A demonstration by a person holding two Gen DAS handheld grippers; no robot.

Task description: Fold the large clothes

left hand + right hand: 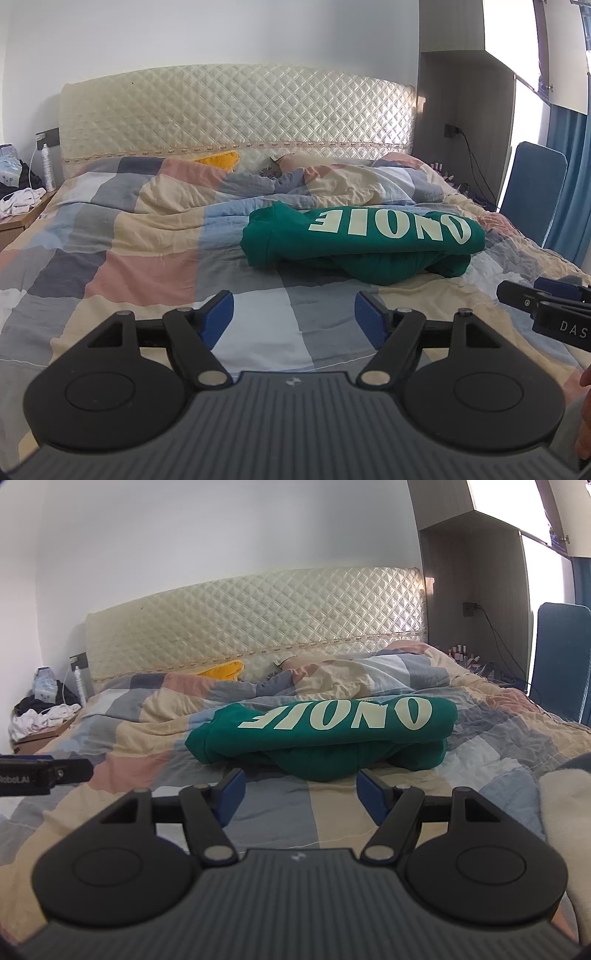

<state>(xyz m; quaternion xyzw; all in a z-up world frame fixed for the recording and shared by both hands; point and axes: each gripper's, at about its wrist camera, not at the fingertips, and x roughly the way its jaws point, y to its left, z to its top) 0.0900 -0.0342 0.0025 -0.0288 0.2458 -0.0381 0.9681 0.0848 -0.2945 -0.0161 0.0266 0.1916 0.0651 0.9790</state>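
Both pairs of blue-padded fingers [221,314] stand spread wide with nothing between them — our left gripper [293,317] and our right gripper [301,794] are released, hovering above the quilt, short of the garment. In the left wrist view the right gripper shows at the right edge, and in the right wrist view the left one shows at the left edge, so we hold them side by side and somewhat apart.

Ahead of us lies the green sweatshirt [362,240], a compact bundle resting on the patchwork quilt [147,266] toward the right half of the bed. Its pale lettering faces up and reads upside down from where we stand. The printed panel sits on top, and beneath its near edge more green cloth bulges out in a rounded lump — a hood or tucked sleeves, we cannot tell which.

We judge the folding to be largely done: the piece is already gathered into a tidy oblong, not spread out, and neither gripper touches it. What may be left is a last tuck of that bulging lower layer, or smoothing the top; if the bundle counts as finished, we have only to move on to another garment. A pale piece of cloth [565,812] shows at the right edge of the right wrist view, though we cannot say what it is.

Beyond the sweatshirt the quilt is rumpled up against the quilted headboard [236,110], and a nightstand [22,218] with loose clothes stands at the far left.
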